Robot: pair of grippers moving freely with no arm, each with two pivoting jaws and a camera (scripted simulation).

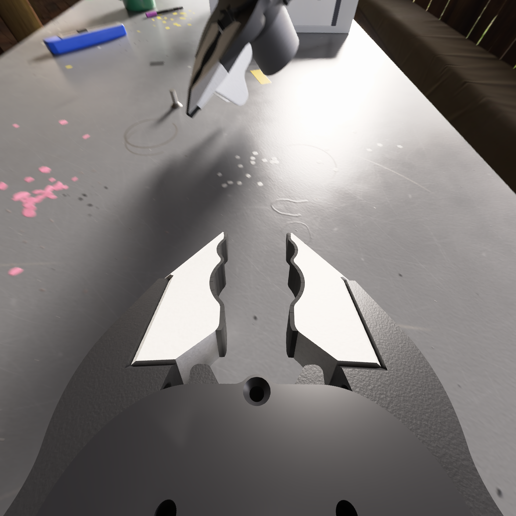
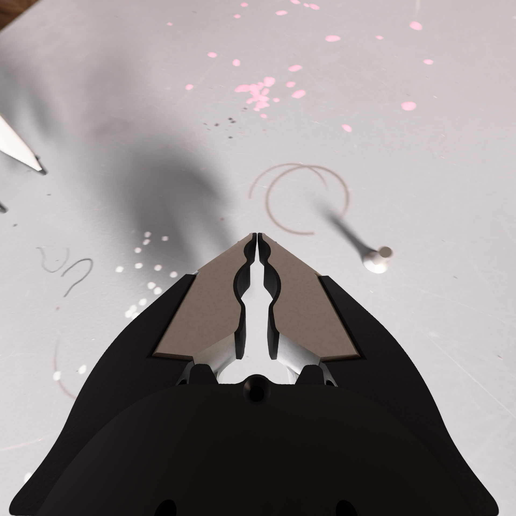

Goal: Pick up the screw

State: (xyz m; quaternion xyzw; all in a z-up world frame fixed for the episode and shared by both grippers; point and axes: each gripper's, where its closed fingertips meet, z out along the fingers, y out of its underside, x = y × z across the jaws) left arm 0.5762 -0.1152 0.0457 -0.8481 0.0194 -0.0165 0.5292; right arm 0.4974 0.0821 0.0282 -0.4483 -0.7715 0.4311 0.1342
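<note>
A small silver screw (image 1: 175, 101) stands on its head on the grey table, shank pointing up. In the right wrist view the screw (image 2: 377, 260) sits to the right of my fingertips. My right gripper (image 2: 257, 234) is shut and empty, hovering above the table beside the screw. It also shows in the left wrist view (image 1: 192, 113), tip pointing down just right of the screw. My left gripper (image 1: 256, 237) is open and empty, low over the table, well short of the screw. One of its white fingers (image 2: 19, 148) shows at the left edge of the right wrist view.
A blue flat block (image 1: 85, 39), a purple-capped pen (image 1: 163, 11), a green container (image 1: 139, 4) and a grey box (image 1: 324, 16) lie at the far end of the table (image 1: 363, 223). A dark bench (image 1: 446, 69) runs along the right. Pink, yellow and white paint specks mark the surface.
</note>
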